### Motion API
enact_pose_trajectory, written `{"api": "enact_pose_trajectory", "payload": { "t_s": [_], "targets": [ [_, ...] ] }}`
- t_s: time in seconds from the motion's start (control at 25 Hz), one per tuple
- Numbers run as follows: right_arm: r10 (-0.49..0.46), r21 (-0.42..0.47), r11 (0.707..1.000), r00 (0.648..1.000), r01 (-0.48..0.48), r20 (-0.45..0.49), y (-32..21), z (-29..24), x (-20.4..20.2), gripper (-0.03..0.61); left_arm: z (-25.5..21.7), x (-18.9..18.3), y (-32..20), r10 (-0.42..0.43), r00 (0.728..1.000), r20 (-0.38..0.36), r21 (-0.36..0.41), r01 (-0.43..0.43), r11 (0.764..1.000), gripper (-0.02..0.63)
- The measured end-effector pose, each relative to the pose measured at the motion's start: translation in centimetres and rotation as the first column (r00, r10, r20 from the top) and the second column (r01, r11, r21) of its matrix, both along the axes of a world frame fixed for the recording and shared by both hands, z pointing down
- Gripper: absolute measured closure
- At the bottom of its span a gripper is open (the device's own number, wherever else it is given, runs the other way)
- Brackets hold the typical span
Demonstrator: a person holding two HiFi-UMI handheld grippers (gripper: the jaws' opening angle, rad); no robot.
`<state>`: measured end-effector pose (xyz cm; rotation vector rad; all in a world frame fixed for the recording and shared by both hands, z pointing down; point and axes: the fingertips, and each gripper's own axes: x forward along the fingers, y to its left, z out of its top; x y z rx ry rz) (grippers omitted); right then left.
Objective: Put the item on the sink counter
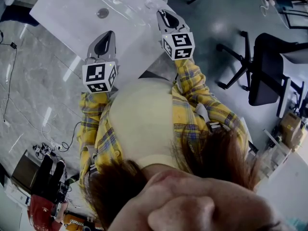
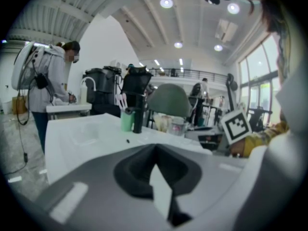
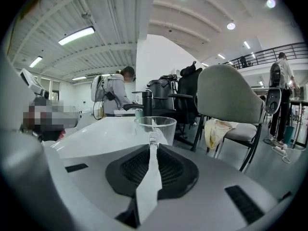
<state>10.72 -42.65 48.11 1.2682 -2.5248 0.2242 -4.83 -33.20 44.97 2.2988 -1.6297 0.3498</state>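
Looks like the putting-down step, and close to its end. Holding a clear glass (image 3: 155, 127) in the right gripper (image 3: 153, 146), pinched tight on a small bit at the near side of the glass, maybe a handle. Up over the white desk (image 1: 72, 13) with the glass, near the desk's right edge and toward its far end, well to the side of the sink bowl (image 1: 102, 12). Hard to tell if the bottom of the glass touches the desk yet or hangs just above it. Nothing in the left gripper (image 2: 155, 149): pressed together and empty, waiting over the near edge of the desk, well apart from the glass. Farther back on the desk, a black tap (image 2: 138, 110) with a green cup (image 2: 126, 121) just beside it, both far from the glass. Off the desk's right edge, a grey chair (image 3: 226, 100). Next, most likely: bring the glass straight down till it sits flat, upright and not tipped. Then open the right gripper slowly and pull back without bumping the glass. Worth keeping away from the right edge, to stop a fall. No need for the left gripper here, by the look of it.
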Motion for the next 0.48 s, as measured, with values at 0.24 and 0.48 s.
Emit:
{"api": "enact_pose_trajectory", "payload": {
  "t_s": [0.24, 0.48],
  "targets": [
    [0.003, -0.005, 1.000, 1.000, -0.003, -0.030, -0.04, 0.15, -0.04, 0.542, -0.30, 0.01, 0.17, 0.002, 1.000, 0.003, 0.007, -0.002, 1.000, 0.609],
    [-0.007, -0.017, 1.000, 0.999, 0.006, -0.053, 0.27, 0.15, -0.21, 0.541, -0.66, -0.14, 0.54, 0.000, 1.000, 0.005, 0.014, 0.000, 1.000, 0.609]
  ]
}}
